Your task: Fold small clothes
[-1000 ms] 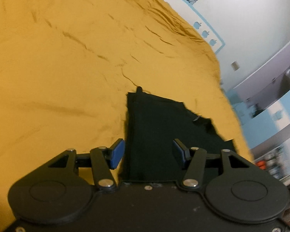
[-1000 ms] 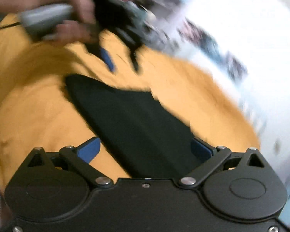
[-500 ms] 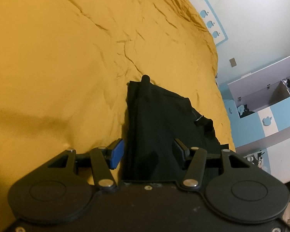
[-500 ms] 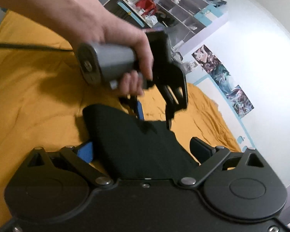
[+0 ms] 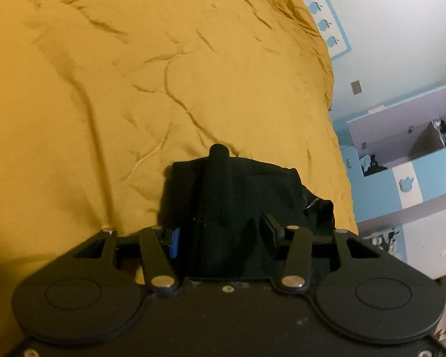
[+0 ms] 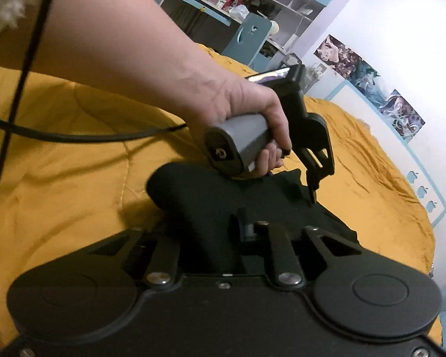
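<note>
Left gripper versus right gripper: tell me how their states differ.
The left gripper stands with its jaws wide apart; the right gripper has its jaws pinched together. The garment lies loose between the left gripper's fingers, while the right gripper clamps a fold of it. Both are at the same black garment on the yellow bedspread.

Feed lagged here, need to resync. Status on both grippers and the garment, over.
Left gripper open, straddling black garment. Right gripper narrowed on a raised fold of the garment, grip unconfirmed. Garment bunched on yellow bedspread. Black cable trailing across bed, clear of cloth.
</note>
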`<move>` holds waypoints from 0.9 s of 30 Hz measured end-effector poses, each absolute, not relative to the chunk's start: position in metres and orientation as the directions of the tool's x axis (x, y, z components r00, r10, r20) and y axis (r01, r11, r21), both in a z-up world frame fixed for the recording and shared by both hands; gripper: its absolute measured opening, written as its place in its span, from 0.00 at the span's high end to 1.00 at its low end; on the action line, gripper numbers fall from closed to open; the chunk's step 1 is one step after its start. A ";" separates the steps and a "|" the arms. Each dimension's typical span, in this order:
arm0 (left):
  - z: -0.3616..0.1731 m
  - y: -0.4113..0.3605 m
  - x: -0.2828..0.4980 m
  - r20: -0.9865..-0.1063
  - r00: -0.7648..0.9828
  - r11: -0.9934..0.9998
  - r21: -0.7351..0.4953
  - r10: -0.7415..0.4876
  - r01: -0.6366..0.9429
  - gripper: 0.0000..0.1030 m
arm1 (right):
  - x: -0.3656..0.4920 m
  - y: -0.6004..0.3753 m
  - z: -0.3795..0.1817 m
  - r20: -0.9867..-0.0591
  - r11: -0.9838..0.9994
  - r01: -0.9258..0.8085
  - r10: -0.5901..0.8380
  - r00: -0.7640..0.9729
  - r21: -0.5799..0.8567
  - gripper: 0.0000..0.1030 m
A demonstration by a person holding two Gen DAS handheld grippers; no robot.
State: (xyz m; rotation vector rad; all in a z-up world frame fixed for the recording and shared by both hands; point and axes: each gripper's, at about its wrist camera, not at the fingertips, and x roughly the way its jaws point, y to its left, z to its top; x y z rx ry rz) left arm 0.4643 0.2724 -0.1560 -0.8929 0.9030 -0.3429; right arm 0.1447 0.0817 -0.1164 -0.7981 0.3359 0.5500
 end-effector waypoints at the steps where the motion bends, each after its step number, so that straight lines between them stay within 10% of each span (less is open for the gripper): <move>1: -0.154 0.271 0.464 -0.542 0.595 0.624 -0.777 -0.593 -0.086 0.63 | 0.145 0.082 -0.116 -0.481 0.575 -0.581 0.337 0.810 -0.576 0.92; 5: -0.147 0.270 0.460 -0.561 0.593 0.643 -0.761 -0.578 -0.093 0.84 | 0.151 0.078 -0.110 -0.493 0.600 -0.590 0.343 0.800 -0.540 0.95; 27: -0.003 0.115 0.474 -0.618 0.632 0.798 -0.602 -0.467 0.000 0.86 | 0.148 -0.088 -0.036 -0.378 0.918 -0.318 0.214 0.901 -0.238 0.97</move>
